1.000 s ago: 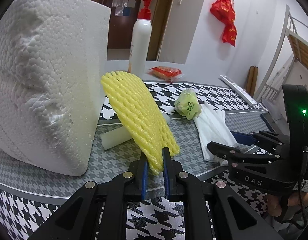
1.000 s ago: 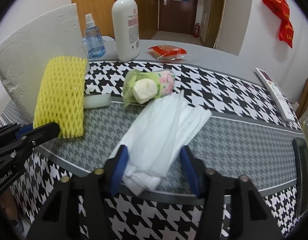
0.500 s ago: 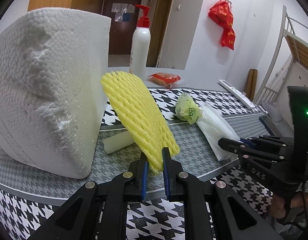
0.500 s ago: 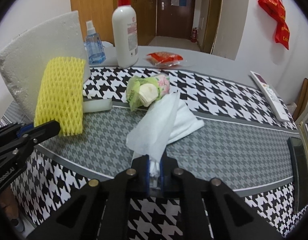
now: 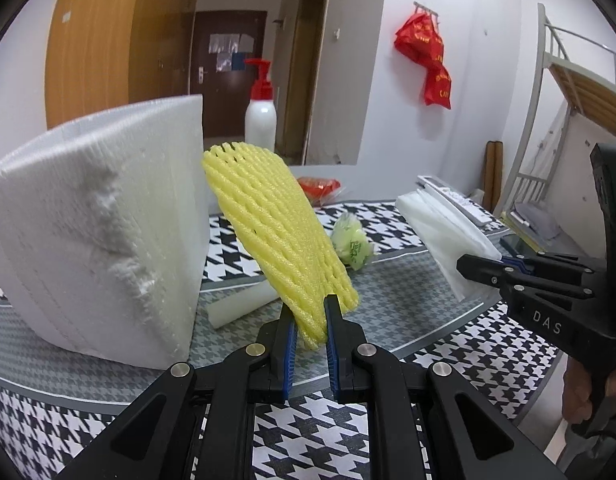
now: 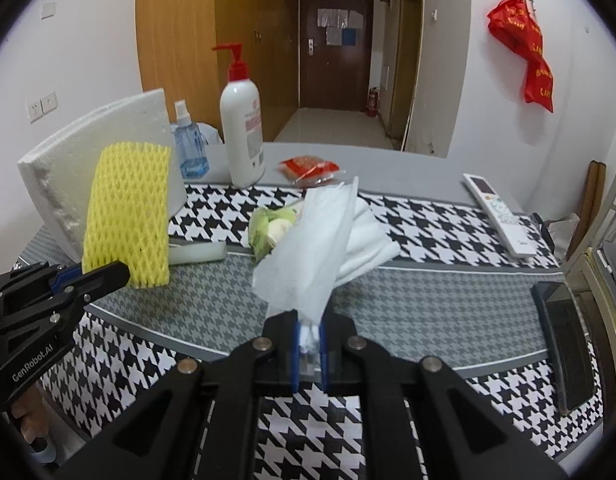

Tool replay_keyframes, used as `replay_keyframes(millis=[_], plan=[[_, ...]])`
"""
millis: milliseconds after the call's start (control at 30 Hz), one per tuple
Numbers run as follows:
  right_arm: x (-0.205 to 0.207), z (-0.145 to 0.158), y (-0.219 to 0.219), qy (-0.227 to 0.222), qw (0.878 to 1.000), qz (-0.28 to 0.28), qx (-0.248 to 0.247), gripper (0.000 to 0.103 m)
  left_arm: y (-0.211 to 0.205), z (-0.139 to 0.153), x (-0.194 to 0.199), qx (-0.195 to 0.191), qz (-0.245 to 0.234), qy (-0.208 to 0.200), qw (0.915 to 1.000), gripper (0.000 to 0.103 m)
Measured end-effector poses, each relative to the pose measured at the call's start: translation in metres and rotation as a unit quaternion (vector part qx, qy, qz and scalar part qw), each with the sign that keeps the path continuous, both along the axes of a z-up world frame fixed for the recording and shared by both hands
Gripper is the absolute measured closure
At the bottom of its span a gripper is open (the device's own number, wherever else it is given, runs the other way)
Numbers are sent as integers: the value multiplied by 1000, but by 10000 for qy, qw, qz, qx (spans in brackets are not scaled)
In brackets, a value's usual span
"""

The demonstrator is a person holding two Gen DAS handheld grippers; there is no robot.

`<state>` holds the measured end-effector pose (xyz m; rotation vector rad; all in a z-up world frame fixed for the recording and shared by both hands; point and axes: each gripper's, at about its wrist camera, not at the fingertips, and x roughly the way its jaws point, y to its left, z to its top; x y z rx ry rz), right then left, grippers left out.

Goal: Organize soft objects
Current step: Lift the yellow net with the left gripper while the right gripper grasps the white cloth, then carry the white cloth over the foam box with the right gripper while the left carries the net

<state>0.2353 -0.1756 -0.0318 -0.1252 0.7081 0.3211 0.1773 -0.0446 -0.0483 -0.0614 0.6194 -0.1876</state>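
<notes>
Gripping, left wrist view: left gripper has its jaws clamped on the lower edge of the yellow foam net, which stands up and tilts away, off the surface.
Backdrop, left wrist view: white foam block sits just beside the net on its left; a small white foam strip lies below the net.
Other tool, left wrist view: right gripper reaches in from the right, pinching a white tissue wad held up off the cloth.
Grip, right wrist view: right gripper jaws are narrow, closed on the bunched end of the tissue wad; the rest fans upward, probably because only one end is pinched.
Remaining, right wrist view: green wrapped packet lies behind the tissue on the surface, untouched.
Judgement: both soft items look lifted for carrying to a common spot; neither is set down yet.
</notes>
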Motion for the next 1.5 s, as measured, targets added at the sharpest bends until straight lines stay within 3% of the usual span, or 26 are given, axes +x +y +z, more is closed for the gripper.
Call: replay_keyframes(millis=[133,667,1500], plan=[[-5,7,2,-125,9999,34,12,92,-4,5,-11,236,19,-104,9997,89],[-24,37,6,-677,9972,266,184,92,-5,39,-42,468,8,-617,9970,89],[-25,78,13,-1299,9889,521,499,92,21,88,-59,640,423,-1387,9874,89]])
